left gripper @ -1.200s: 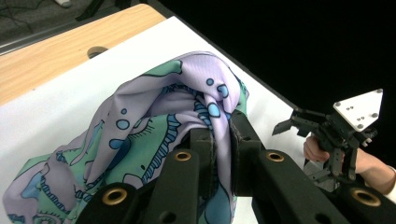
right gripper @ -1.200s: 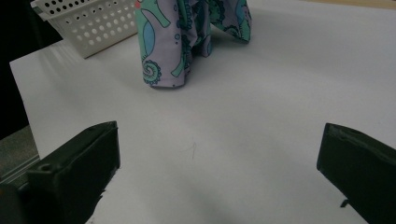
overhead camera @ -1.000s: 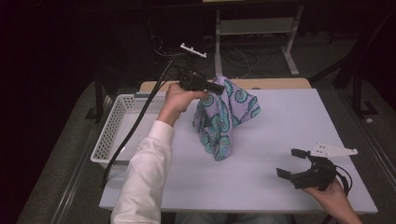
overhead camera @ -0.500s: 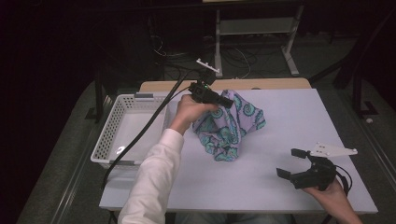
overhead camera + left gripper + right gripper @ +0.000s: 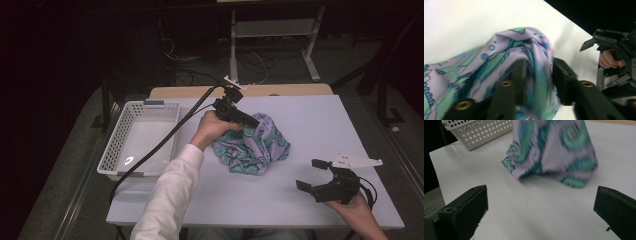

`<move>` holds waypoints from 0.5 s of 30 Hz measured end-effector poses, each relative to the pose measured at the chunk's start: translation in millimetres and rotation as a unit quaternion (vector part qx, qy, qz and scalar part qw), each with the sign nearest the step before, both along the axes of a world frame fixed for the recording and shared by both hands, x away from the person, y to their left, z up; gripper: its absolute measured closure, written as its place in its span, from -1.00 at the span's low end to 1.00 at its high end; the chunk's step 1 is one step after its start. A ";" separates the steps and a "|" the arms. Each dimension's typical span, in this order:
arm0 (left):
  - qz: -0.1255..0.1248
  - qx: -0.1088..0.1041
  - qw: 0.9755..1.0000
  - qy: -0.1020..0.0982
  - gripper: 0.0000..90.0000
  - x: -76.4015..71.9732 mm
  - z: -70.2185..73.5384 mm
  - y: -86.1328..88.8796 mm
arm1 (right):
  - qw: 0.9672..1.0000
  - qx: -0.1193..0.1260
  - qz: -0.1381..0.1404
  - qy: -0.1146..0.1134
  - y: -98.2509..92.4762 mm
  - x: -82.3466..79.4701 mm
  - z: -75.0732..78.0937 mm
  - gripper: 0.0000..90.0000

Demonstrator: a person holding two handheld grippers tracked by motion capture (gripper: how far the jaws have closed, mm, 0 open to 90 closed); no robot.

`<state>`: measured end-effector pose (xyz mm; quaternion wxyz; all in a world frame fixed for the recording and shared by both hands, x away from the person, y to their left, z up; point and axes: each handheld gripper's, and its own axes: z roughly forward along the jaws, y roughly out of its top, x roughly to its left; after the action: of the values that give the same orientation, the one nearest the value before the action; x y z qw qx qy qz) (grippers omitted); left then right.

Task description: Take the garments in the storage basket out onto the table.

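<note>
A lilac cloth with teal and blue swirls (image 5: 255, 147) lies bunched in a heap on the white table (image 5: 320, 117), its top edge still lifted. My left gripper (image 5: 251, 123) sits at that top edge, pointing right and down. In the left gripper view the cloth (image 5: 499, 55) drapes loosely between the jaws of the left gripper (image 5: 539, 68), which have just been opening and stand apart. My right gripper (image 5: 311, 174) rests open near the table's front right, well apart from the cloth. In its own view the right gripper (image 5: 541, 202) has nothing between its jaws, and the cloth (image 5: 554, 150) lies beyond them.
A white perforated basket (image 5: 125, 120) stands at the table's left edge, also seen in the right gripper view (image 5: 479, 130). The left gripper's cable runs over the basket's corner. Dark floor with cables and a stand lies behind the table.
The left hand has come down and to the right with the cloth, which went from hanging to a heap on the table. The left jaws have parted. The right hand stayed put.
</note>
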<state>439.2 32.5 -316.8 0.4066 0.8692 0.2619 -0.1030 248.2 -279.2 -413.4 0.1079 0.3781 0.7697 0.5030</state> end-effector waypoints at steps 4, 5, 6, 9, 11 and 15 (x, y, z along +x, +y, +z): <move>0.004 -0.003 1.000 -0.014 -0.01 -3.1 5.7 2.1 | 1.000 0.001 0.000 0.000 0.0 -0.2 0.2 -1.00; 0.008 0.000 1.000 -0.021 -0.07 -4.8 7.9 3.1 | 1.000 0.001 0.000 0.000 0.0 -0.2 0.2 -1.00; 0.011 0.004 1.000 -0.029 -0.18 -6.4 9.5 3.9 | 1.000 0.001 0.000 -0.001 0.2 -0.3 0.2 -1.00; 0.010 0.012 0.999 -0.042 -0.39 -11.1 13.5 6.0 | 1.000 0.000 0.001 -0.001 0.6 -0.6 0.3 -1.00; 0.012 0.009 0.999 -0.036 -0.53 -12.9 15.6 7.7 | 1.000 -0.001 0.000 -0.001 0.6 -0.6 0.2 -1.00; 0.013 0.003 0.999 -0.040 -0.78 -16.5 19.4 12.9 | 1.000 -0.001 0.000 -0.001 0.0 -1.1 0.6 -1.00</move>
<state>422.8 45.5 -297.4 0.4156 0.8704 0.2566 -0.0620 247.1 -279.2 -412.8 0.1094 0.3778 0.7697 0.5028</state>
